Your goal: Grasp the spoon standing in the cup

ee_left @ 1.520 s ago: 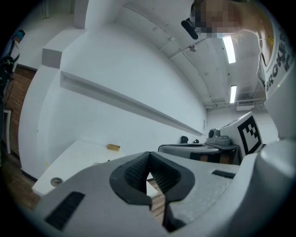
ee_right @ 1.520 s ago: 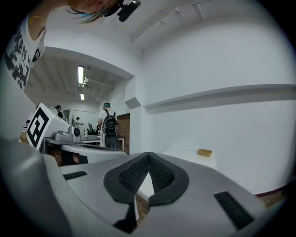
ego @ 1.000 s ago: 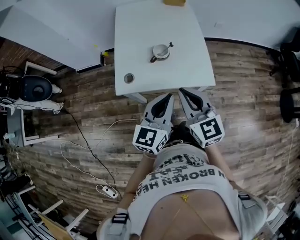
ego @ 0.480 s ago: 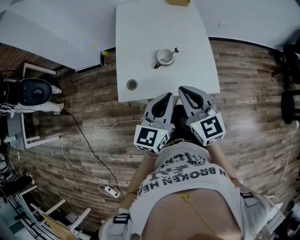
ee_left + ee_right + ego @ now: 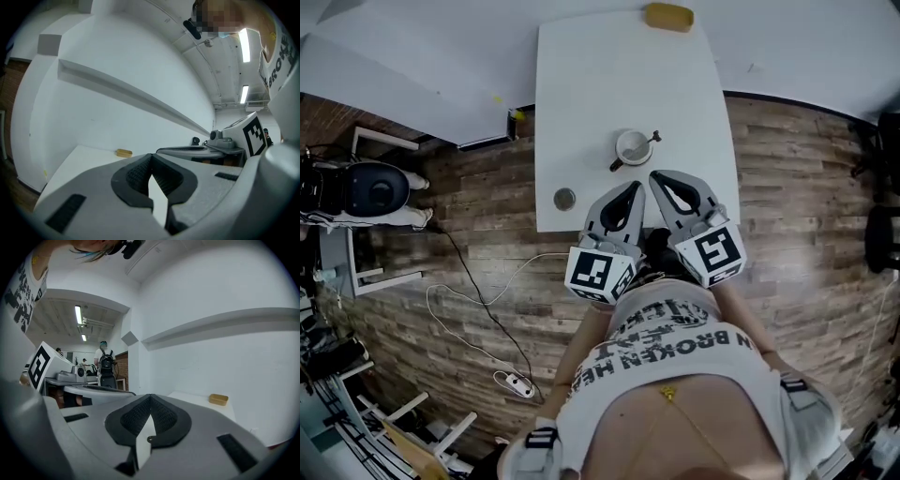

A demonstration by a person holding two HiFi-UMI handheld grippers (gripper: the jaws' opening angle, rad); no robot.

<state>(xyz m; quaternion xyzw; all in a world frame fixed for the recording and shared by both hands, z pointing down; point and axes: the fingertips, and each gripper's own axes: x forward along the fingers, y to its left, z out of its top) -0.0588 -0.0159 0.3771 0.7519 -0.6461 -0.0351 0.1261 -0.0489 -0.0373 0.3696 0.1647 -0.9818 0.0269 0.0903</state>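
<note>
A white cup [image 5: 632,147] stands near the middle of a white table [image 5: 581,84] in the head view. The spoon's dark handle [image 5: 652,139] sticks out of the cup toward the upper right. My left gripper [image 5: 630,188] and right gripper [image 5: 660,178] are side by side over the table's near edge, just short of the cup, with the right one closer. Both are shut and hold nothing. In the left gripper view [image 5: 151,157] and the right gripper view [image 5: 150,397] the pads meet at the tips, and cup and spoon are hidden.
A small grey round thing [image 5: 565,198] sits near the table's front left corner. A yellow block [image 5: 667,16] lies at the far edge, also in the gripper views [image 5: 124,152] [image 5: 218,399]. Cables and a power strip [image 5: 514,380] lie on the wood floor. A person with a backpack [image 5: 104,363] stands far off.
Both grippers have come forward from over the floor to over the table's near edge, closer to the cup. Their jaws stayed shut.
</note>
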